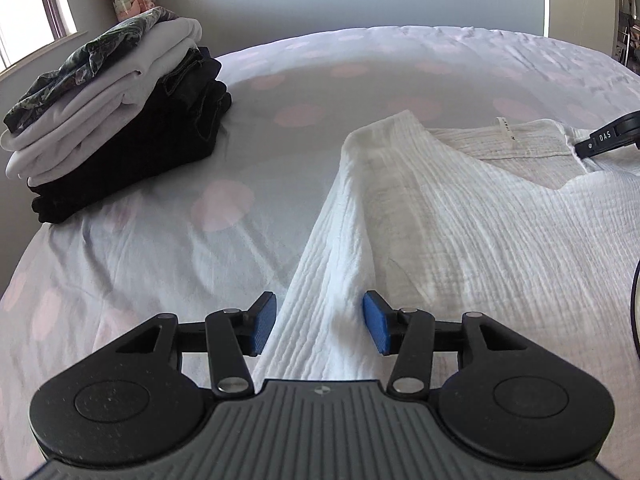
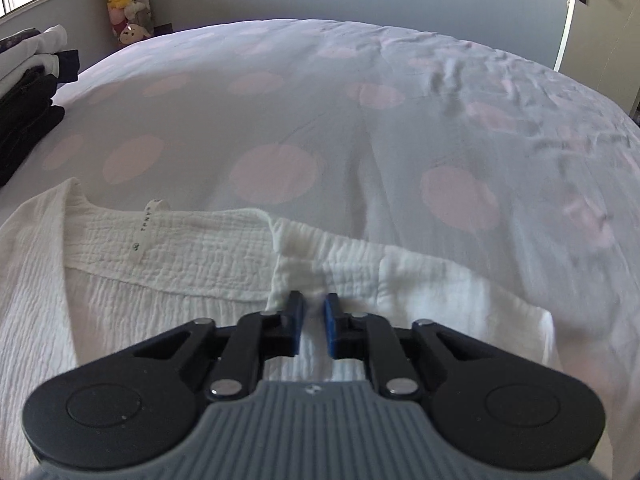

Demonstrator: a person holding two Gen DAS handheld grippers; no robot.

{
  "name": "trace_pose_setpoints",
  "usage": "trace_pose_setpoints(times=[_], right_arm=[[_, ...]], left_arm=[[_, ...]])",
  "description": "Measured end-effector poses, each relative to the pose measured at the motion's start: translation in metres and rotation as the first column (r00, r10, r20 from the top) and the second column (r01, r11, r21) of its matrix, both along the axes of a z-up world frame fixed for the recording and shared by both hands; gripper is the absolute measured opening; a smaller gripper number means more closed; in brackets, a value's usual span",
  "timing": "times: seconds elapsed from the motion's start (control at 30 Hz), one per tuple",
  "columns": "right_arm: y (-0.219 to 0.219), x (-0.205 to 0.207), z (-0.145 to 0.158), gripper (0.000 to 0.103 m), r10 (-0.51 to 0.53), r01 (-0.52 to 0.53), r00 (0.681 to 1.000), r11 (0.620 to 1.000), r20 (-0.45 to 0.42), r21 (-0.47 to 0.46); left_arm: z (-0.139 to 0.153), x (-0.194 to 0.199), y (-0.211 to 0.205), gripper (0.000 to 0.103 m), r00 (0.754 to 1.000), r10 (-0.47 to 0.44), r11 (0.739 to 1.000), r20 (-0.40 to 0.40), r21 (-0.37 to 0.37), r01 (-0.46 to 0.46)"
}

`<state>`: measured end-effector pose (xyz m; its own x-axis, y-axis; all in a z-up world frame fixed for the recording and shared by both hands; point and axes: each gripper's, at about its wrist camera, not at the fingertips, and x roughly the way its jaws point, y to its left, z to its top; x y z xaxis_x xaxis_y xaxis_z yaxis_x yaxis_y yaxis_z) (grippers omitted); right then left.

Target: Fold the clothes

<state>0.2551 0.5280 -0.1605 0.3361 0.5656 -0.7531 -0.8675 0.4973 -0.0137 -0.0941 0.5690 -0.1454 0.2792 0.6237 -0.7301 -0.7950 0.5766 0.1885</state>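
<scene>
White shirt (image 1: 460,216) spread flat on the bed (image 1: 168,240) (pink-spotted sheet). Left tool (image 1: 320,322) spread wide, straddling a raised ridge of the shirt's side. Right tool (image 2: 313,322) pinched narrow on a shirt fold near the collar. Folded pile (image 1: 112,120) well apart, far left.

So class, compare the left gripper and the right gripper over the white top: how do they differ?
The left gripper is open, its fingers straddling a raised fold of the white crinkled top; the right gripper is pinched shut on fabric. The left works the top's side, the right by its neckline. Both have blue-padded black fingers.
</scene>
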Motion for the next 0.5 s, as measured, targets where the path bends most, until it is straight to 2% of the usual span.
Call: trace_pose_setpoints(times=[0.3,0.5], right_arm=[[0.040,0.020,-0.001,0.001,-0.040,0.040,0.998,0.999,0.056,0.003],[0.030,0.028,0.023,0.001,-0.069,0.068,0.997,0.997,0.028,0.048]], left_arm=[[0.006,-0.017,0.015,0.057,0.997,0.049,0.998,0.063,-0.029,-0.048],[0.008,-0.015,0.015,0.060,0.998,0.032,0.999,0.056,-0.014,-0.031]])
